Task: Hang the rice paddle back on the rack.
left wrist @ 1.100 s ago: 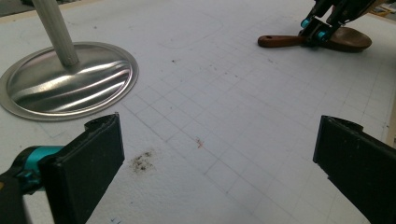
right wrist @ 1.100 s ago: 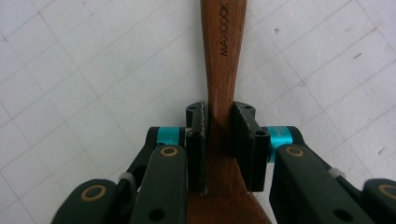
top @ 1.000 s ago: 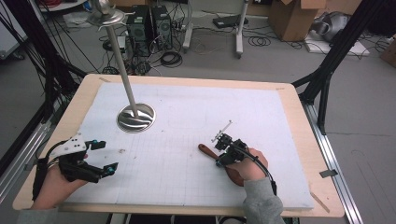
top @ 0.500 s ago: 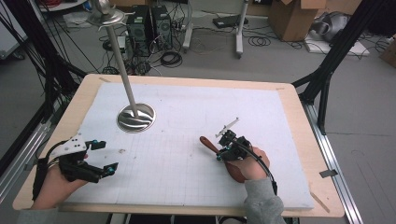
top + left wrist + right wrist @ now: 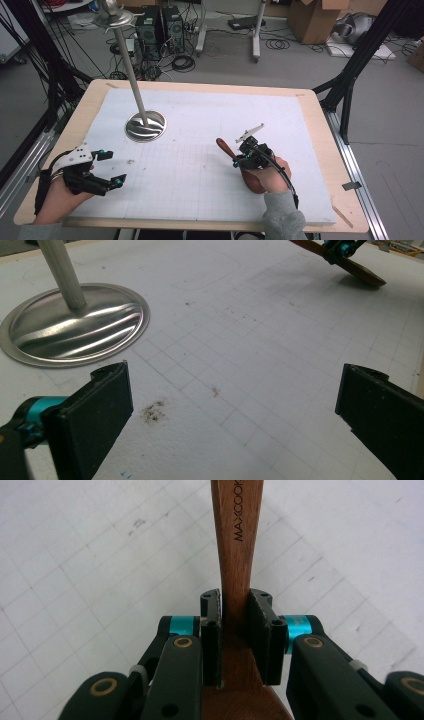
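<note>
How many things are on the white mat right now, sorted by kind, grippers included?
Wooden utensil, clamped in the right gripper: 1
Metal stand with round base and pole: 1
Grippers: 2, the right one plus the left gripper, jaws apart with nothing between them
Total: 4

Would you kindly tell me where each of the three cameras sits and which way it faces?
High view: above the person's table edge, looking forward and down; both hands, left gripper and right gripper show.
Left gripper view: rides the left gripper, looking past open jaws across the white gridded mat at the round silver metal stand base.
Right gripper view: looks along jaws shut on the brown wooden handle.
Shared: the left gripper view and high view both show the stand base.
</note>
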`<action>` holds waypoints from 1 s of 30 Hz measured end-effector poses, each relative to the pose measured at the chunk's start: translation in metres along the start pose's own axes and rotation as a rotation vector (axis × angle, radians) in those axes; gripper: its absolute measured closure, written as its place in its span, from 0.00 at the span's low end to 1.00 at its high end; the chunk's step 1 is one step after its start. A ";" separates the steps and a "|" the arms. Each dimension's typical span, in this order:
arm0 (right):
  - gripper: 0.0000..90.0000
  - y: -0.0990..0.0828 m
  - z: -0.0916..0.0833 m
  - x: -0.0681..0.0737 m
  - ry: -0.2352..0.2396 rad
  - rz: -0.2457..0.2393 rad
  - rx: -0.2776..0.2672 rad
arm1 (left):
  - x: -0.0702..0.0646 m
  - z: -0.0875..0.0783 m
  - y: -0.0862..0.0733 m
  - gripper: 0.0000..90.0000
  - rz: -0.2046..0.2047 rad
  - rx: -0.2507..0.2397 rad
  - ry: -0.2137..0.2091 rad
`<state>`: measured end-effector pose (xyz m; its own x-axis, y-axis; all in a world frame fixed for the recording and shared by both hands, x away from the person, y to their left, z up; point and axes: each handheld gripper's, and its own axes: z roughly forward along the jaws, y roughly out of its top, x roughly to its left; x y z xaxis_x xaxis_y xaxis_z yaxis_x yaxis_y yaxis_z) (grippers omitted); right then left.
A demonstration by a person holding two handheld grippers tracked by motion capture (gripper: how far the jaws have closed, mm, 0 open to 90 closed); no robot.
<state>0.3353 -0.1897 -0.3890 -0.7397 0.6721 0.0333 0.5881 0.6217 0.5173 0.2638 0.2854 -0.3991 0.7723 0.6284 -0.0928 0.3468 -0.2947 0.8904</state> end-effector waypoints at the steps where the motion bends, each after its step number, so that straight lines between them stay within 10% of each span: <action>1: 0.85 0.000 -0.002 0.000 -0.005 0.000 -0.014 | 0.000 0.000 0.000 0.03 0.001 0.001 0.000; 30: 0.86 -0.003 -0.043 0.000 -0.022 -0.003 -0.309 | 0.001 -0.002 0.000 0.03 -0.002 -0.003 0.004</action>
<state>0.3198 -0.2089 -0.3535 -0.7320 0.6812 0.0143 0.4561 0.4744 0.7530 0.2636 0.2870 -0.3986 0.7693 0.6321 -0.0931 0.3468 -0.2907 0.8917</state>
